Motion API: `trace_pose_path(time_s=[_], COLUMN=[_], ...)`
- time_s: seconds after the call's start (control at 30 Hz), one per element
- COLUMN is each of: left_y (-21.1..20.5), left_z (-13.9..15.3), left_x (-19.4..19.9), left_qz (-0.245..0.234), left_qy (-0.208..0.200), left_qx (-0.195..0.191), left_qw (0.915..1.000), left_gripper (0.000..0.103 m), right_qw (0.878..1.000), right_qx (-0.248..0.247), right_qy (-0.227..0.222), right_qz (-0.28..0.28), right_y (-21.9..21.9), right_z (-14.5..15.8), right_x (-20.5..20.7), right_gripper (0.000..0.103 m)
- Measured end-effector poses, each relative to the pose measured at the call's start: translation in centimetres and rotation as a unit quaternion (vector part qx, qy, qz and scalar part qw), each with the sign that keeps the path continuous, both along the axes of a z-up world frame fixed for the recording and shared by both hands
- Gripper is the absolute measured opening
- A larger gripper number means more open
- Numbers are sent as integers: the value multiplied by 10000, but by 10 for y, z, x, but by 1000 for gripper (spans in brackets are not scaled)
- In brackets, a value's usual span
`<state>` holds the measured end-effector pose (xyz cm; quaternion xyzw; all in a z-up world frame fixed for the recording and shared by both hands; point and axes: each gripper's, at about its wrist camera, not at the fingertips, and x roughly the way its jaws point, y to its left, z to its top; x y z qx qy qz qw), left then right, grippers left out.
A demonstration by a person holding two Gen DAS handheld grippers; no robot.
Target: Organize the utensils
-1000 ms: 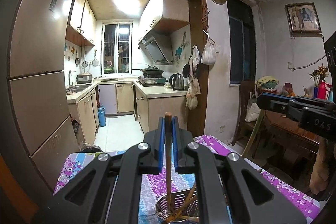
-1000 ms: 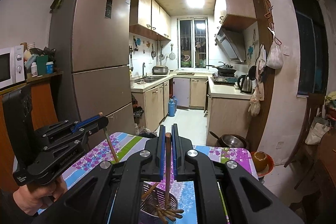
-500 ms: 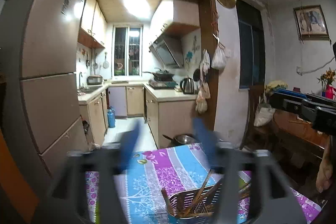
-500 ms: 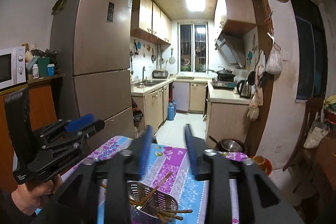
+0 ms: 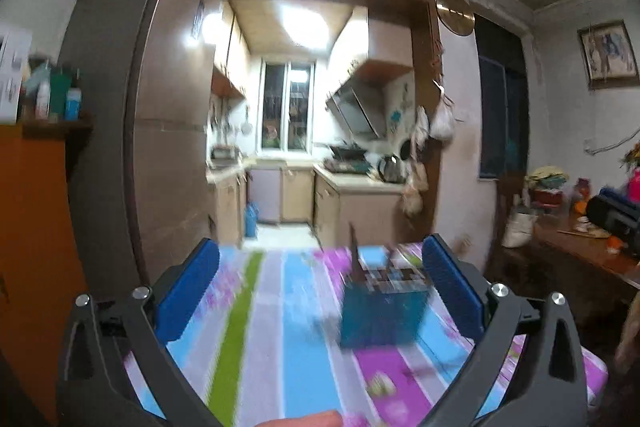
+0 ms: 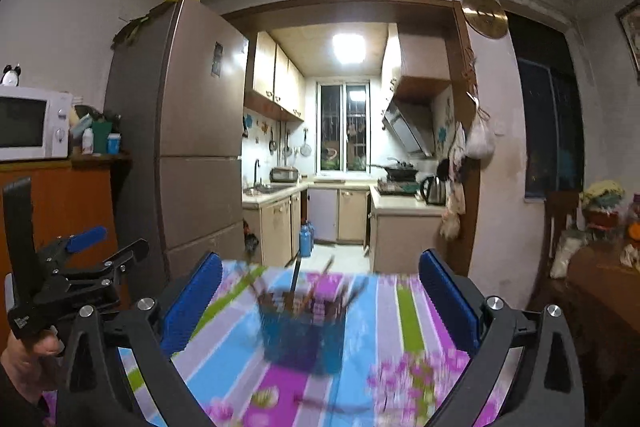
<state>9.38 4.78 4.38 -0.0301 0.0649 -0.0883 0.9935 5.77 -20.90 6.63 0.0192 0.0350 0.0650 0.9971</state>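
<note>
Left wrist view: the left hand-held gripper (image 5: pixel 320 291) has its blue-padded jaws swinging wide apart, and nothing sits between them. A second ago they pinched an upright wooden chopstick above a round metal strainer basket; that stick is gone from the grip, so it appears to have been dropped off. The picture is smeared by motion. Ahead on the striped floral tabletop (image 5: pixel 248 327) stands a blue mesh utensil holder (image 5: pixel 382 311), right of centre and near the right pad without touching it. It stands upright, mouth upward. One dark thin handle (image 5: pixel 354 247) rises from its left rear corner, long axis close to vertical.

Right wrist view: the right hand-held gripper (image 6: pixel 320 291) is likewise opening wide and empty, its chopstick released since a second ago. The same blue holder (image 6: pixel 302 333) stands centred between the pads, well clear of both. Several thin utensils (image 6: pixel 296 277) poke up from it and fan outward, their long axes steep, ends up; blur hides what kind. The left gripper shows at the left edge, carried by a hand (image 6: pixel 28 363).

With both sticks delivered, the next utensil probably comes from this holder.
</note>
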Motion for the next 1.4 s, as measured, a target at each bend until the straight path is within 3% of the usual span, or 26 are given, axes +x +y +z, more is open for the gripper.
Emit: trace_pose_path(time_s=[0.13, 0.27, 0.53, 0.8, 1.07, 1.4], left_y=[5, -2, -7, -16, -15, -26], left_z=[-31, -53, -58, -65, -90, -125], left_x=[-39, -74, -139, -169, -201, -209], left_qz=[45, 186, 145, 119, 295, 280], left_qy=[299, 414, 54, -140, -281, -531], left_qx=[-92, 152, 257, 454, 469, 748], left_qw=[9995, 9989, 9996, 9988, 9981, 9954], left_gripper=[98, 98, 98, 98, 98, 98], right_qw=[9995, 9985, 9996, 9999, 9999, 9998], right_qx=[51, 206, 107, 78, 18, 97], right_qy=[207, 445, 208, -1, 100, -176], right_qz=[-240, -245, -185, -145, -73, -88], right_y=[6, 12, 28, 26, 32, 34], right_z=[-38, -63, -76, -83, -111, -142], right_x=[-49, -86, -136, -161, -181, -199], right_gripper=[98, 98, 98, 98, 98, 98])
